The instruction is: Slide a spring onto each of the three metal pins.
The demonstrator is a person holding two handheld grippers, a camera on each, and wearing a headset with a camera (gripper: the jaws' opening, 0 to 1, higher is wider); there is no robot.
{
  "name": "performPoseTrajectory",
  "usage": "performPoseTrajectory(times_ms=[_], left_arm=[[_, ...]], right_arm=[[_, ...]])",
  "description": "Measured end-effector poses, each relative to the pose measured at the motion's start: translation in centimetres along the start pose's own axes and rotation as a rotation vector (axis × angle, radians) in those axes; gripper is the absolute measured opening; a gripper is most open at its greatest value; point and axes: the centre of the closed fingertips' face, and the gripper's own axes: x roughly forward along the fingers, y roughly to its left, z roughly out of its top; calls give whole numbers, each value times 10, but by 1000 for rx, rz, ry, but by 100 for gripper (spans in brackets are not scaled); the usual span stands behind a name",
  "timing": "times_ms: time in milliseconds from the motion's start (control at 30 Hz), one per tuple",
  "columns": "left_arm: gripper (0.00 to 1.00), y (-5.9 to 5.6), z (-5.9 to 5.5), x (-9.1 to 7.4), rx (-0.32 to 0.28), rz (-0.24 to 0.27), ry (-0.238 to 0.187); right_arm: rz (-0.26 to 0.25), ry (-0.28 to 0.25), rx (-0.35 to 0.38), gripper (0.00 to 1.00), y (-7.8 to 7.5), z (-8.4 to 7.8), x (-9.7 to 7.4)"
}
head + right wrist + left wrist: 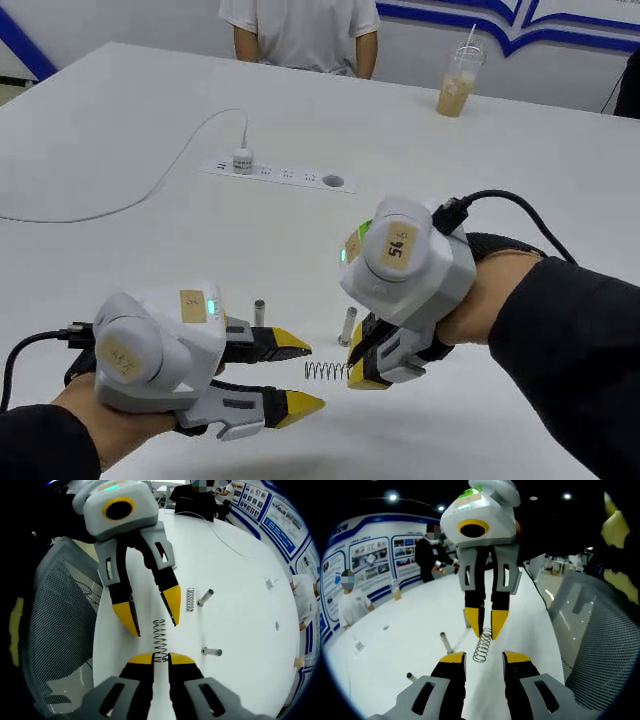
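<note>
My right gripper is shut on one end of a small steel spring, which sticks out level just above the white table. My left gripper stands open facing it, its yellow fingertips on either side of the spring's free end without touching. Two short metal pins stand upright just behind the grippers. In the right gripper view a second spring lies beside one pin, and another pin stands apart.
A power strip with a white plug and its cable lies mid-table. An iced drink cup stands at the far right. A person stands at the far edge. A mesh chair is beside the table.
</note>
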Motion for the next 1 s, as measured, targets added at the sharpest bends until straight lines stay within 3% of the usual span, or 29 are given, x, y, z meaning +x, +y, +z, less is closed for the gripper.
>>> performPoseTrajectory(times_ms=[300, 500, 1000], left_arm=[[22, -6, 2, 2, 19, -16, -1], [22, -8, 0, 3, 20, -21, 7], [25, -10, -7, 12, 11, -40, 28]], right_arm=[[8, -8, -18, 12, 5, 1, -2], [9, -4, -7, 11, 5, -2, -2], [4, -33, -20, 11, 4, 13, -10]])
